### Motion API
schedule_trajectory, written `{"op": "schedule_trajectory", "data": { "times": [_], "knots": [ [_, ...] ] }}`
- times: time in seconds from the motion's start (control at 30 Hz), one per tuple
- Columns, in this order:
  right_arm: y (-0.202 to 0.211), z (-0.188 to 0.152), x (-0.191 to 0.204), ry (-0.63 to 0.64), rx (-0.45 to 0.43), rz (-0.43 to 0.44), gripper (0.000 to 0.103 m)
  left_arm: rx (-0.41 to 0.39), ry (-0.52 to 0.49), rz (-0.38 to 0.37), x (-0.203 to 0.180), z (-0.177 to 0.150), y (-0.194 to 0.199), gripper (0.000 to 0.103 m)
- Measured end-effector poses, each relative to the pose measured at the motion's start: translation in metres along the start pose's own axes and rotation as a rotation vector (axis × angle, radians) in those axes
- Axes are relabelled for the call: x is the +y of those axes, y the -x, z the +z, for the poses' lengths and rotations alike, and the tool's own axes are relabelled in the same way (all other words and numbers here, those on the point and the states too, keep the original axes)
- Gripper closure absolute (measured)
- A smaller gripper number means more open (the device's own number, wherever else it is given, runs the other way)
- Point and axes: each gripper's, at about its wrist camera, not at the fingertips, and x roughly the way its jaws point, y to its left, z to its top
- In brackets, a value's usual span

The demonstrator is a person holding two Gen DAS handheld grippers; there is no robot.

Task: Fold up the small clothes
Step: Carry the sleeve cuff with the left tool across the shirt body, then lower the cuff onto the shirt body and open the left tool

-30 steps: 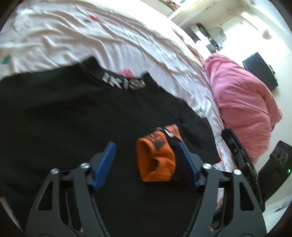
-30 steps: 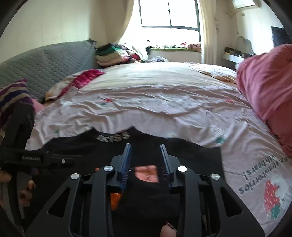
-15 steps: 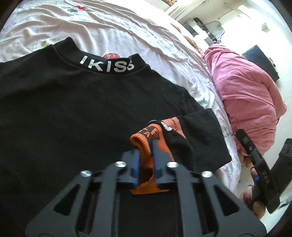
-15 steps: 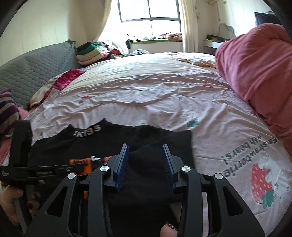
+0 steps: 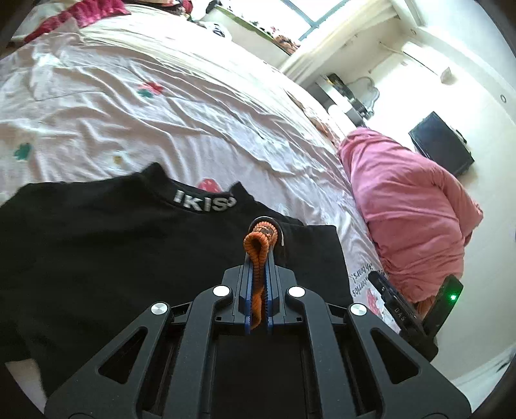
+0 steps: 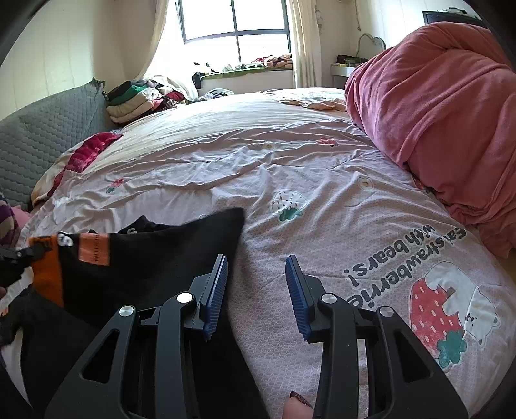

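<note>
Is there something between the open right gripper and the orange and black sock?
Nothing visible blocks it. The right gripper stands open over the bedsheet; the sock lies to its left, its orange cuff clamped in the left gripper.

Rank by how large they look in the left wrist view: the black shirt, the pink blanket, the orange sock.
1. black shirt, largest.
2. pink blanket; it lies farther from the camera, so its true size may be greater.
3. orange sock, smallest by far.

We are in a home bedroom. We see a wide bed (image 6: 290, 180) under a strawberry-print sheet, a pink duvet (image 6: 445, 106) bundled at its right edge, and a curtained window (image 6: 235, 29) beyond its far edge.
</note>
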Motion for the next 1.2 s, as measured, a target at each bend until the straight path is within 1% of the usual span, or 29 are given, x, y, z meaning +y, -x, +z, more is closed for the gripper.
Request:
{"op": "schedule_trajectory", "data": {
  "times": [0.1, 0.23, 0.3, 0.5, 0.63, 0.7, 0.77, 0.83, 0.93, 1.0, 1.1, 1.17, 1.2],
  "knots": [
    [-0.001, -0.001, 0.003, 0.008, 0.003, 0.001, 0.067, -0.006, 0.025, 0.028, 0.013, 0.0, 0.008, 0.102],
    [-0.002, -0.002, 0.005, 0.013, 0.007, 0.006, 0.067, 0.004, 0.073, 0.036, 0.035, -0.001, 0.017, 0.102],
    [-0.003, -0.003, 0.007, 0.017, 0.006, 0.006, 0.067, 0.004, 0.075, 0.054, 0.042, -0.002, 0.022, 0.102],
    [-0.006, -0.006, 0.015, 0.035, 0.015, 0.009, 0.067, -0.002, 0.077, 0.069, 0.053, -0.004, 0.034, 0.102],
    [-0.01, -0.009, 0.026, 0.062, 0.026, 0.016, 0.067, 0.01, 0.087, 0.117, 0.067, -0.003, 0.035, 0.102],
    [-0.011, -0.01, 0.032, 0.079, 0.031, 0.023, 0.066, 0.01, 0.101, 0.128, 0.071, -0.002, 0.035, 0.101],
    [-0.012, -0.012, 0.038, 0.097, 0.031, 0.028, 0.065, -0.013, 0.083, 0.163, 0.07, -0.001, 0.039, 0.099],
    [-0.014, -0.015, 0.048, 0.127, 0.042, 0.043, 0.065, -0.043, 0.051, 0.201, 0.065, 0.0, 0.044, 0.088],
    [-0.017, -0.02, 0.064, 0.168, 0.062, 0.074, 0.065, -0.049, -0.019, 0.232, 0.051, -0.002, 0.041, 0.086],
    [-0.019, -0.025, 0.077, 0.203, 0.074, 0.1, 0.065, -0.028, -0.068, 0.251, 0.041, -0.006, 0.031, 0.086],
    [-0.02, -0.031, 0.091, 0.246, 0.092, 0.137, 0.06, 0.028, -0.132, 0.298, 0.035, -0.014, 0.01, 0.086],
    [-0.025, -0.036, 0.098, 0.257, 0.119, 0.169, 0.058, 0.076, -0.155, 0.344, 0.038, -0.021, -0.004, 0.086],
    [-0.028, -0.038, 0.101, 0.258, 0.136, 0.178, 0.058, 0.103, -0.168, 0.384, 0.041, -0.026, -0.011, 0.085]
  ]
}}
